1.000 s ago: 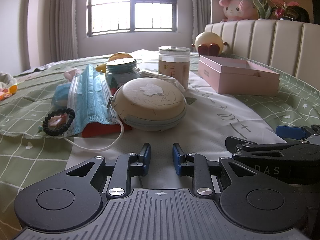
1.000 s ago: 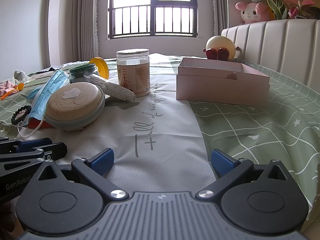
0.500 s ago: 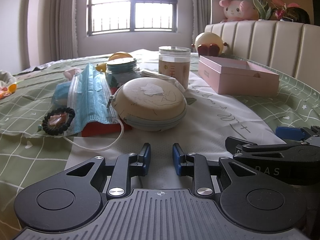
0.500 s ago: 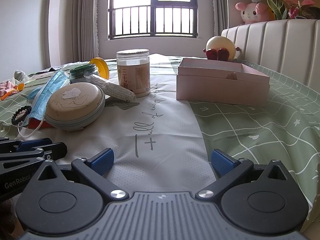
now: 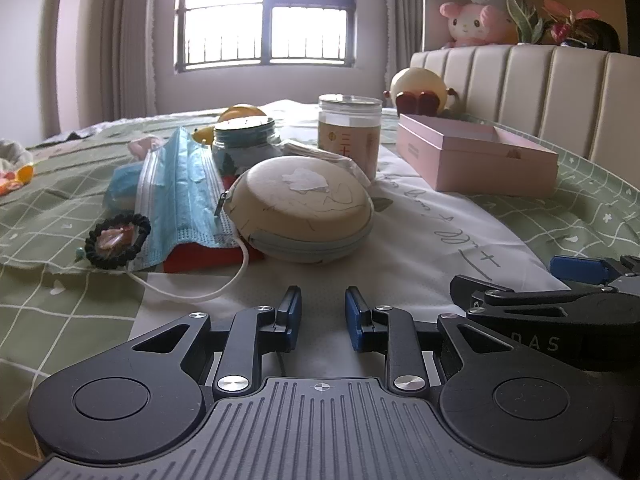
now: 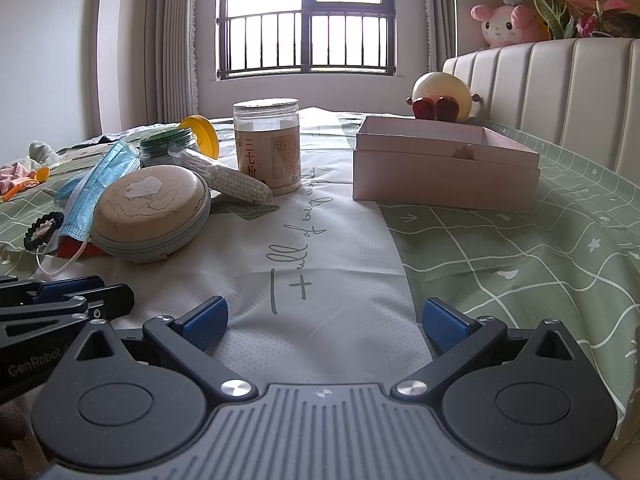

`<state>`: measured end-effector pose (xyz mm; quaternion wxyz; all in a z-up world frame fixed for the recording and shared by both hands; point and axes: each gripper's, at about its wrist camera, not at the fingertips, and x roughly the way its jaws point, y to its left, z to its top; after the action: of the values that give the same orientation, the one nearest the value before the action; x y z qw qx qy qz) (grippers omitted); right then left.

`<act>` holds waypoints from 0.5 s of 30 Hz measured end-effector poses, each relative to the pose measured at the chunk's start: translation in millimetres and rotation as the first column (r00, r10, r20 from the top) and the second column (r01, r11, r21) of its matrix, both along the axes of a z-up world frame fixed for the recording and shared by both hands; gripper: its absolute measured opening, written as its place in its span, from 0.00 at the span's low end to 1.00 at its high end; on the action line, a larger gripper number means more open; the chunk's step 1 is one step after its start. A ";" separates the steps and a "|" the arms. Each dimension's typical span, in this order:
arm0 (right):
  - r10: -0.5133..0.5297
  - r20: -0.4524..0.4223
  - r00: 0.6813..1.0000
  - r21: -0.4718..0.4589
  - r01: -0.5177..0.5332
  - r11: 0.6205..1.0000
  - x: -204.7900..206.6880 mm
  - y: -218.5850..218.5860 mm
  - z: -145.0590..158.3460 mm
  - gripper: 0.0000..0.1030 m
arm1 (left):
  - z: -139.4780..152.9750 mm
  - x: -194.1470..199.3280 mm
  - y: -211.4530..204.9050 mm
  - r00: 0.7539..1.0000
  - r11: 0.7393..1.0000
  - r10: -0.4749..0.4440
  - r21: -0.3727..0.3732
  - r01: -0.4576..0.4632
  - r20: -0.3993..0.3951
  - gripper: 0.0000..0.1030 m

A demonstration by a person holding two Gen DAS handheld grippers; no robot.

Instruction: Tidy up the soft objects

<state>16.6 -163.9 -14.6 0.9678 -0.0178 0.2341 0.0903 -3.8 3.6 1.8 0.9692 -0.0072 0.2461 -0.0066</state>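
On the green checked bed, my left gripper waits narrowly parted and empty, my right gripper spread wide and empty; the blue face mask leans beside the round zip case.

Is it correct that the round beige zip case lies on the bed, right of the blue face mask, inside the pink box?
Not quite. The round beige zip case lies right of the blue face mask, but outside the pink box, on the white cloth, as the right wrist view shows.

Left gripper low, jaws narrowly parted, empty; right gripper alongside, jaws spread wide, empty.
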 end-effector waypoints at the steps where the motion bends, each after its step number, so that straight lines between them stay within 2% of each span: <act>1: 0.000 -0.001 1.000 -0.001 0.000 1.000 -0.1 0.3 0.4 1.00 | 0.7 0.0 1.0 1.000 1.000 -0.002 -0.007 0.002 -0.004 0.27; 7: 0.005 -0.033 0.999 -0.001 -0.005 1.000 5.8 0.4 2.7 1.00 | 9.7 7.9 17.6 0.997 0.994 -0.031 -0.103 0.023 -0.076 0.27; 12: 0.057 -0.175 0.983 0.003 -0.057 0.998 26.1 -4.6 15.9 1.00 | 12.2 8.4 31.0 0.991 0.983 -0.099 -0.162 0.083 -0.090 0.27; 15: 0.101 -0.230 0.968 -0.054 -0.116 0.992 31.9 -0.4 19.0 1.00 | 17.2 6.5 43.7 0.985 0.964 -0.151 -0.232 0.128 -0.082 0.27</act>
<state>48.6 -164.2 4.4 0.9273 -0.0526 0.3444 0.1366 2.7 47.3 19.0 0.9458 -0.1003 0.2914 -0.1024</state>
